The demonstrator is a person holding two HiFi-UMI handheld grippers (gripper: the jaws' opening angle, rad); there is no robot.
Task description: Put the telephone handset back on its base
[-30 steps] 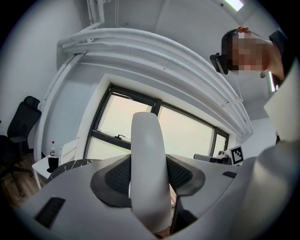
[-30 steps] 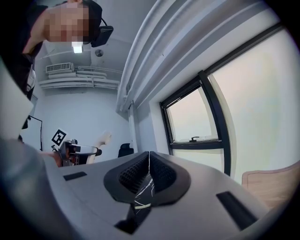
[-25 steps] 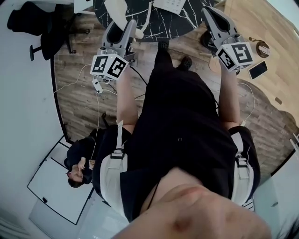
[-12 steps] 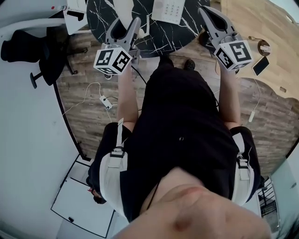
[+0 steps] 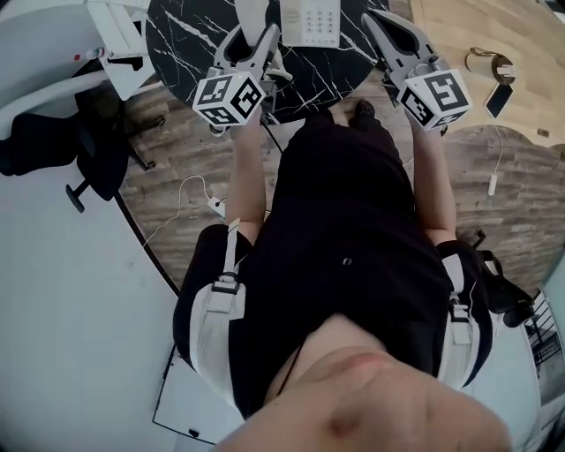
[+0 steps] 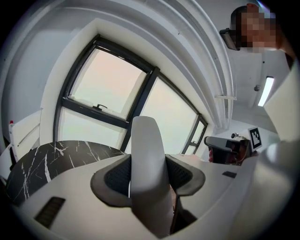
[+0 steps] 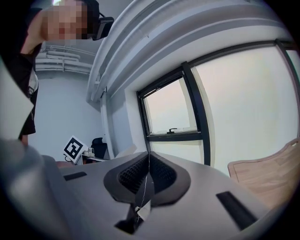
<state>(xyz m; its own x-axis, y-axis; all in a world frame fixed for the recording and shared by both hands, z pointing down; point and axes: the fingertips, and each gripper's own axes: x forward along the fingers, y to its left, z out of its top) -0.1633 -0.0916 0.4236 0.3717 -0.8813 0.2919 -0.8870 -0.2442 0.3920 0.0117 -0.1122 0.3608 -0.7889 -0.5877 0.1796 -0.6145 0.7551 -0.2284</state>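
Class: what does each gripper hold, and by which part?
The left gripper clamps the handset across its sides, partway along its length. The right gripper is shut and holds nothing.

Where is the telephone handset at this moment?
The handset is clamped in the left tool's jaws, at the top of the head view, over the black marble table and just left of the phone base.

The head view looks steeply down past the torso to the desk at top, while both gripper views tilt up toward windows, each catching the other: the right gripper mid-right, the left gripper lower left.
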